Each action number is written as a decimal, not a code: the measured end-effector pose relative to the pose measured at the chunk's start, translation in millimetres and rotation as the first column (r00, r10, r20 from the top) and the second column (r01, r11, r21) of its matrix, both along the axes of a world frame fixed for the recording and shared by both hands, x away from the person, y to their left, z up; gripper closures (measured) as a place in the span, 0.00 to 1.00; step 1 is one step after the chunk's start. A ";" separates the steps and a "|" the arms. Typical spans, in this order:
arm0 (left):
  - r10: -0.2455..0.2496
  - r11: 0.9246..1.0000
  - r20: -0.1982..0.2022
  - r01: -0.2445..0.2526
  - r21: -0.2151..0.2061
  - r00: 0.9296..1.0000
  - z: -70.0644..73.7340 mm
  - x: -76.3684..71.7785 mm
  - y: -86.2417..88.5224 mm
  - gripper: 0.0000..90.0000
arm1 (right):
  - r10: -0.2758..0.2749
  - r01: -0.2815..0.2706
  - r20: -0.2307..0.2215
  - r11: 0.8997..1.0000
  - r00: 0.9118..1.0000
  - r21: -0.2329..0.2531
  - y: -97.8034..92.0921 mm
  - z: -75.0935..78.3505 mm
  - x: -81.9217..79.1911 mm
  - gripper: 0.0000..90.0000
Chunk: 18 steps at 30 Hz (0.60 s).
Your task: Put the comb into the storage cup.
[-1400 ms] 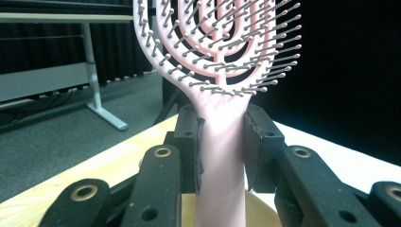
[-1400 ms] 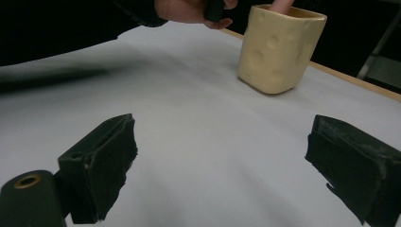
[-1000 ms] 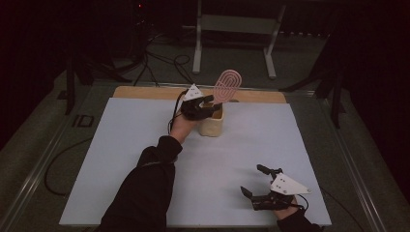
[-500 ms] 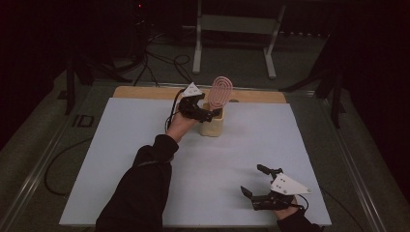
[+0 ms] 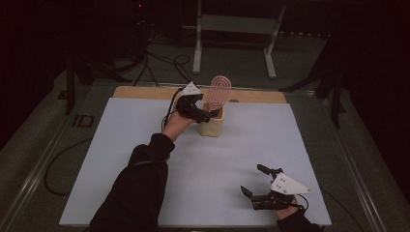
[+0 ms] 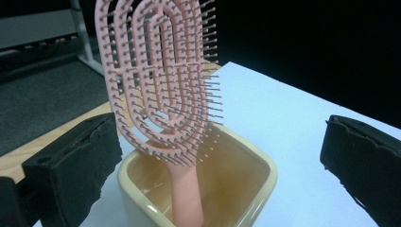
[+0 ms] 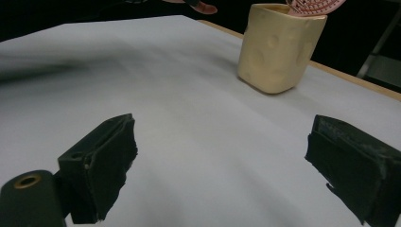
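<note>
Hairbrush (image 6: 161, 90) stands handle-down in the cream cup (image 5: 213, 123) near the far edge of the white sheet (image 5: 145, 145), its pink bristled head rising above the rim. Your left gripper (image 5: 199, 112) sits right at the cup, jaws spread wide on either side of it and holding nothing. Your right gripper (image 5: 263, 186) rests well apart at the near right corner, jaws wide and empty too. Beyond the sheet you have a wooden board (image 5: 145, 92), floor cables (image 5: 159, 60) and a metal stand (image 5: 232, 29).
</note>
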<state>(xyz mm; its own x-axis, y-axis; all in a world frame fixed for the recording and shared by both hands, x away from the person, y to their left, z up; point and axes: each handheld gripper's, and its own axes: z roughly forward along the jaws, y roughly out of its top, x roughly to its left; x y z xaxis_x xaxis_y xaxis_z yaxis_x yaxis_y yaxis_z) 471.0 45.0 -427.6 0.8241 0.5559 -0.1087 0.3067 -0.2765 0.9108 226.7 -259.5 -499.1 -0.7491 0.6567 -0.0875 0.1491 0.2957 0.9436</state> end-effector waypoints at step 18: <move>-0.034 0.999 0.021 0.034 0.025 0.999 14.6 -20.5 17.8 0.00 | -0.002 0.002 -0.005 1.000 1.000 0.001 0.9 0.1 0.8 0.10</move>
<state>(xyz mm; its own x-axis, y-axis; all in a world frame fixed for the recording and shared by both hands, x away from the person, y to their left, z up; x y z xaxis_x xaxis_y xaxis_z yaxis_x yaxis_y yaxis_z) 450.5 62.9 -413.0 0.8446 0.5297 -0.0779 0.2776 -0.3088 0.9097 227.5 -258.6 -499.0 -0.7479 0.6585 -0.0837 0.1541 0.2949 0.9430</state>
